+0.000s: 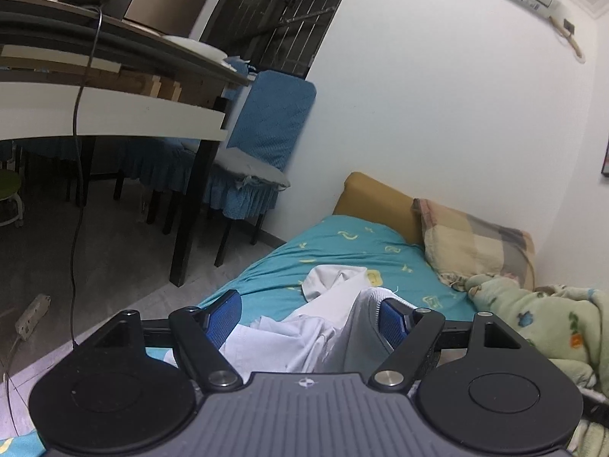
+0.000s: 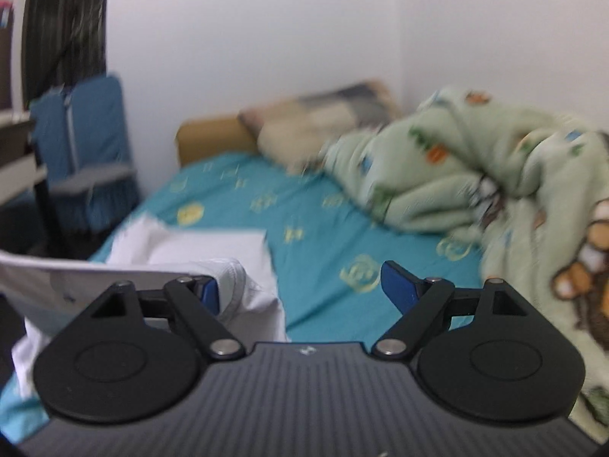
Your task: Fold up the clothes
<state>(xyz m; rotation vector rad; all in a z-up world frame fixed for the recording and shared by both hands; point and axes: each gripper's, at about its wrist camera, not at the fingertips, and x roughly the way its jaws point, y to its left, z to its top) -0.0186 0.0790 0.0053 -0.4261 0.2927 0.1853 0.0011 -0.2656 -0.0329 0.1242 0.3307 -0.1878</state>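
A white garment (image 1: 323,327) lies crumpled on the teal bedsheet (image 1: 342,243). My left gripper (image 1: 310,316) is open, its blue pads wide apart, and a fold of the garment rises between them against the right pad (image 1: 392,321). In the right wrist view the garment (image 2: 213,255) lies at the left, partly spread flat. My right gripper (image 2: 300,289) is open above the sheet (image 2: 323,228); the garment's ribbed edge sits by its left pad (image 2: 209,293), the right pad (image 2: 397,289) is free. This view is blurred.
A pale green cartoon blanket (image 2: 495,175) is heaped on the right of the bed, with a plaid pillow (image 1: 475,243) at the headboard. A blue-covered chair (image 1: 262,133) and a table (image 1: 114,110) stand to the left; a power strip (image 1: 32,316) lies on the floor.
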